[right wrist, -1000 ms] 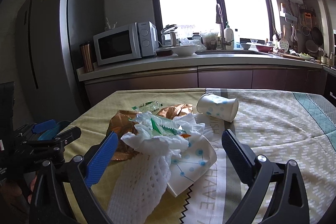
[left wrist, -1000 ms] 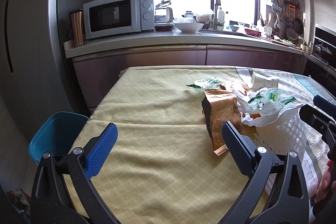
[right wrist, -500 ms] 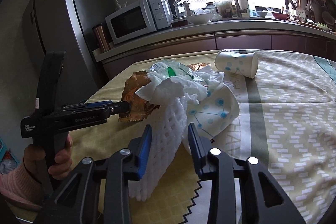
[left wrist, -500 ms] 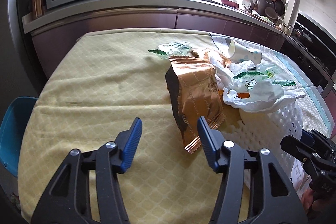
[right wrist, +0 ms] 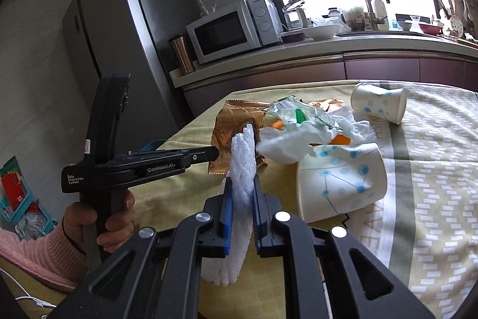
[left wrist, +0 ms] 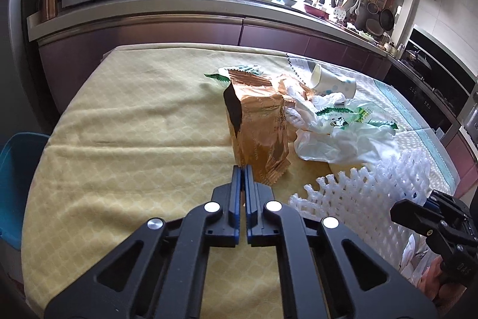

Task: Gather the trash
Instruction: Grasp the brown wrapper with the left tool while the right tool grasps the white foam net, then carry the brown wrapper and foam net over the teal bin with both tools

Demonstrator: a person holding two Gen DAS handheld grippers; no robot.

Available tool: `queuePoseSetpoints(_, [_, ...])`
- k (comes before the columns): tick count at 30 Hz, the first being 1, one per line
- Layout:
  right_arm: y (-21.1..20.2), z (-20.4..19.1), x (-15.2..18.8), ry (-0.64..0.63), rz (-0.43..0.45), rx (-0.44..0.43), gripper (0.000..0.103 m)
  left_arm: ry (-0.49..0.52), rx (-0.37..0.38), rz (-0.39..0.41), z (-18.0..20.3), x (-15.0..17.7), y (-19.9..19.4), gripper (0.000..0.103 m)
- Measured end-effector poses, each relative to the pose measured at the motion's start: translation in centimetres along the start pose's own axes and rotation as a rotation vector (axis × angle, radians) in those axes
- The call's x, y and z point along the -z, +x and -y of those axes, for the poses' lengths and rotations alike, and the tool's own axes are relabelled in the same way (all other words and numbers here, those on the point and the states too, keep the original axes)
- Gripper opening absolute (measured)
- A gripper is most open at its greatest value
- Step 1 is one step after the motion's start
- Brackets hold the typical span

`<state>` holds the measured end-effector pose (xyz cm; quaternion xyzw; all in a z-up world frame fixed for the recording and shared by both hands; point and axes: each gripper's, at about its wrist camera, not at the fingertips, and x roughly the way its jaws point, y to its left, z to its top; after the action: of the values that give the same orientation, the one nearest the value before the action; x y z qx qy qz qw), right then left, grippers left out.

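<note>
Now | left gripper [left wrist: 242,169] pressed together, nothing between | right gripper [right wrist: 242,184] just closed, pinching foam net [right wrist: 243,157], lower end hidden.

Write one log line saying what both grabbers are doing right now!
left gripper: just closed, holding nothing, beside copper snack bag | right gripper: just closed on white foam net | paper cups untouched

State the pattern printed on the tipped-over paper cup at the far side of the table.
Light-blue dots joined by thin lines on white paper cup; clearest in the right wrist view.
</note>
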<state>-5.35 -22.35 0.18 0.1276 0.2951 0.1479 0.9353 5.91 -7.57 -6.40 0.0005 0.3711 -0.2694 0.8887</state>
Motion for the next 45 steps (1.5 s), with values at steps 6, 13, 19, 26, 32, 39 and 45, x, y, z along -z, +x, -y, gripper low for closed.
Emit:
queuePoseSetpoints(6, [0.8,-2.0,-0.7,-0.038,0.000,-0.071,0.010,-0.037,-0.043,0.051,-2.3,0.0,-3.3,0.003])
queuePoseSetpoints(13, [3.8,-4.2,-2.7,-0.081,-0.014,-0.139,0.010,-0.087,-0.129,0.098,-6.3,0.6,-7.4,0.003])
queuePoseSetpoints(19, [7.0,-7.2,-5.4,-0.142,-0.029,-0.201,0.010,-0.146,-0.234,0.142,-10.3,1.5,-11.4,0.003])
queuePoseSetpoints(26, [11.5,-11.9,-8.6,-0.209,-0.046,-0.296,0.010,-0.247,-0.359,0.165,-15.8,2.5,-14.7,0.003])
queuePoseSetpoints(32, [16.5,-15.4,-10.7,-0.232,-0.099,-0.359,0.010,-0.311,-0.450,0.165,-20.1,3.3,-16.0,0.003])
queuePoseSetpoints(39, [22.3,-18.9,-11.6,-0.256,-0.186,-0.362,0.010,-0.362,-0.504,0.125,-24.1,3.9,-15.2,0.003])
queuePoseSetpoints(45, [26.9,-21.2,-11.0,-0.256,-0.268,-0.335,0.010,-0.397,-0.525,0.076,-26.5,4.6,-13.1,0.003])
